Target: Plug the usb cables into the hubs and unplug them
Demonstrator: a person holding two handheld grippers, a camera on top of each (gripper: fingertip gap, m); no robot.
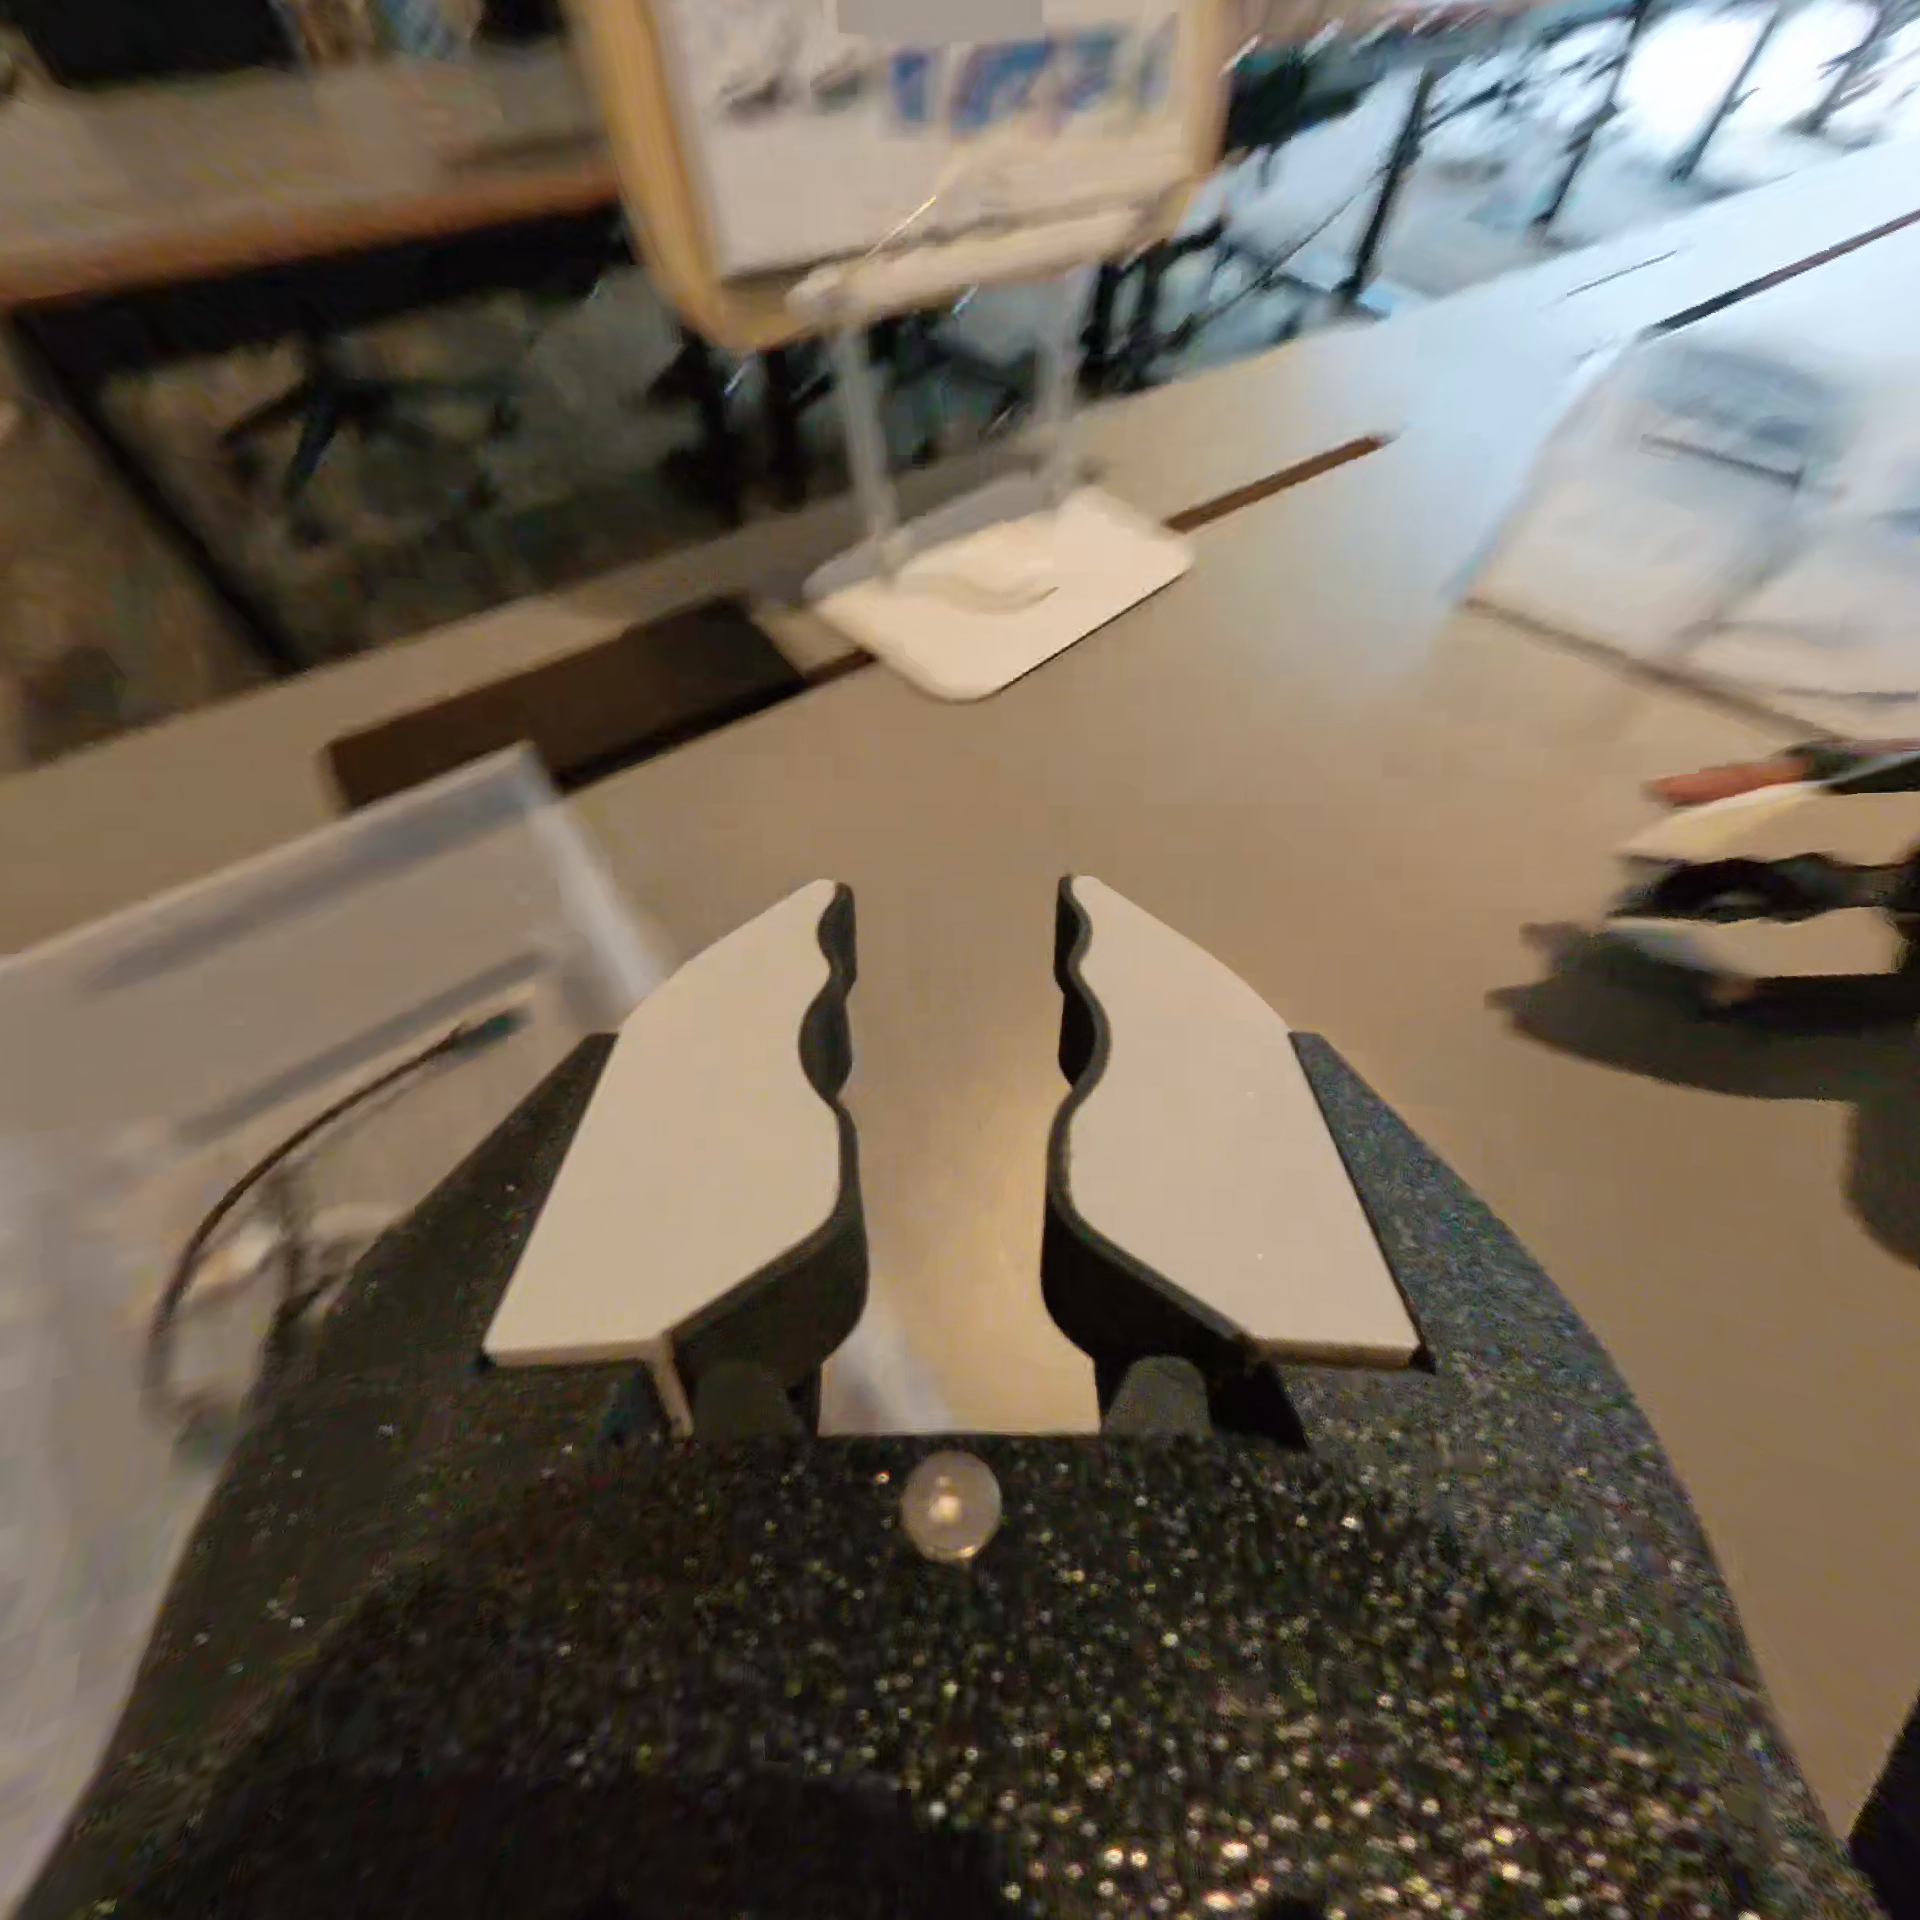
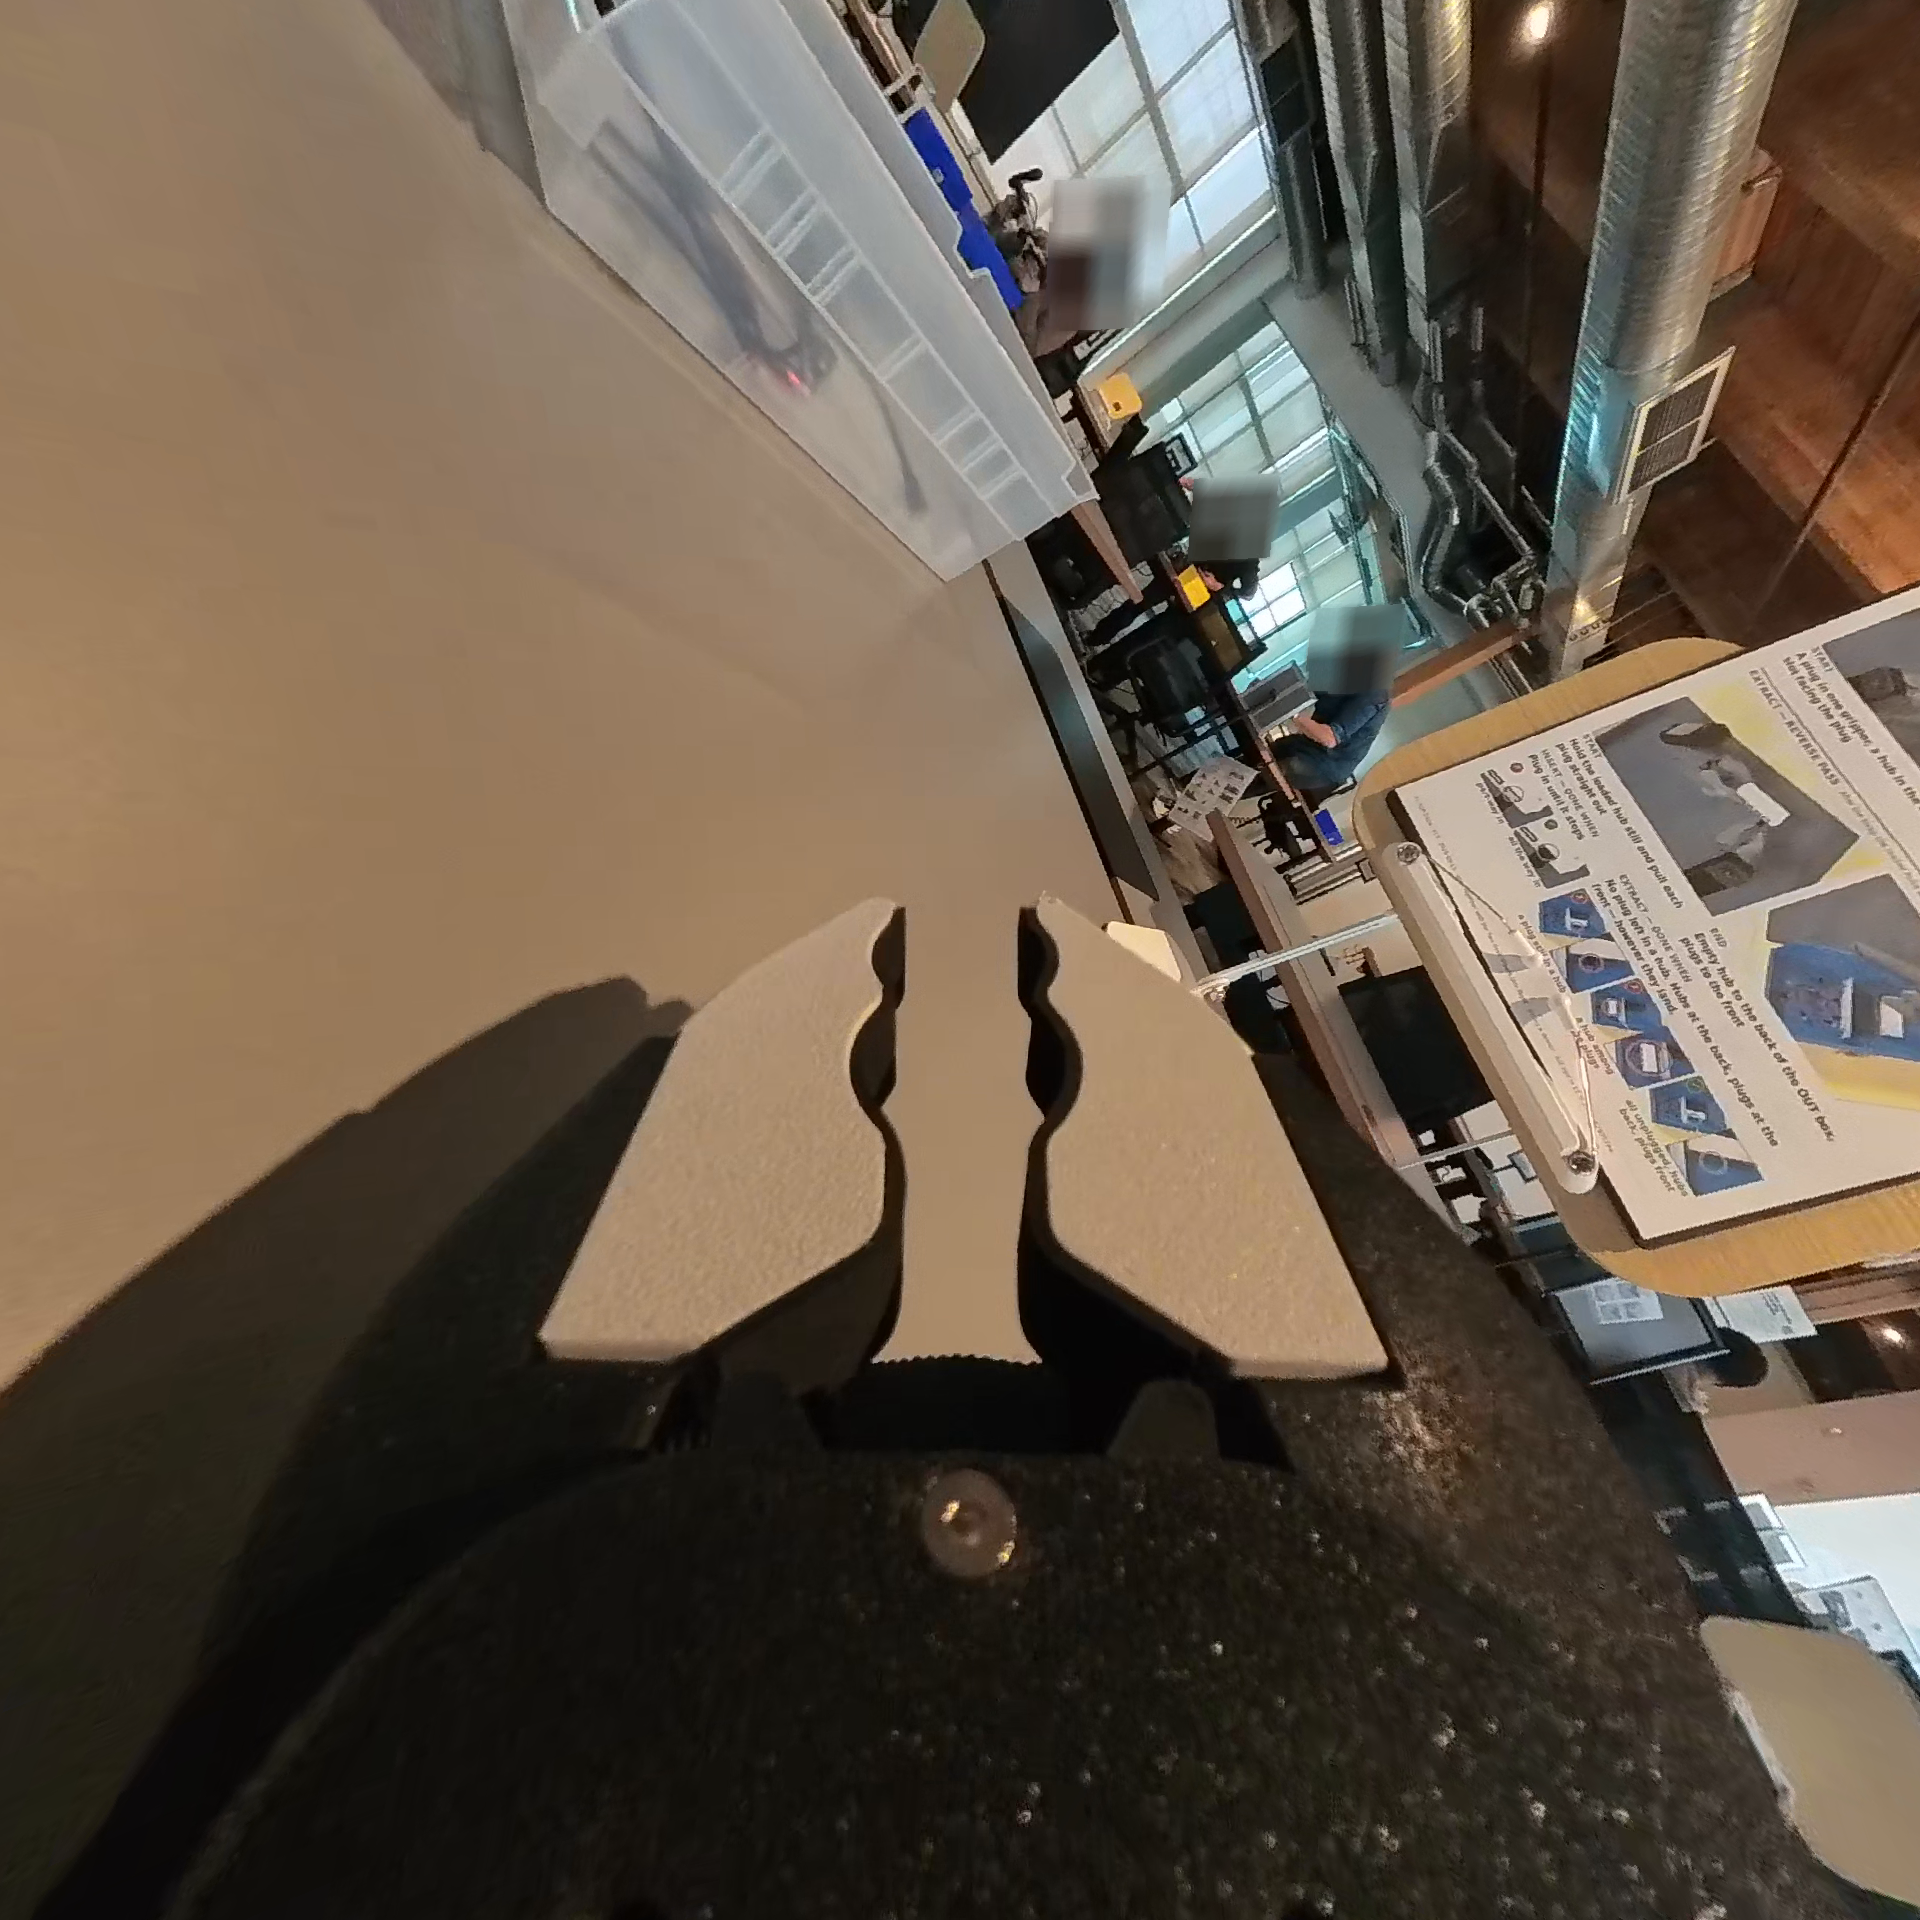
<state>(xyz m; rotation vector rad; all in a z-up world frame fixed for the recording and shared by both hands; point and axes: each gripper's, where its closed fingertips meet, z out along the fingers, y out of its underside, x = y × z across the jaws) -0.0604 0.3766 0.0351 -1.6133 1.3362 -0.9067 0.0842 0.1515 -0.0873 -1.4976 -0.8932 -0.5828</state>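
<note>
Both grippers hover empty over the bare beige table, left gripper and right gripper jaws spread ready, while black USB cables wait inside the translucent plastic bin beside them.

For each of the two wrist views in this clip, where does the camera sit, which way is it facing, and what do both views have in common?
Left wrist view: behind the left tool, level over the tan table, jaws apart and empty; the right tool shows blurred at the right edge.
Right wrist view: behind the right tool, rolled sideways, table on the left, workshop behind; jaws apart and empty.
Shared: the table, the translucent plastic bin holding black cables, and the wood-framed instruction board on a white stand.
</note>
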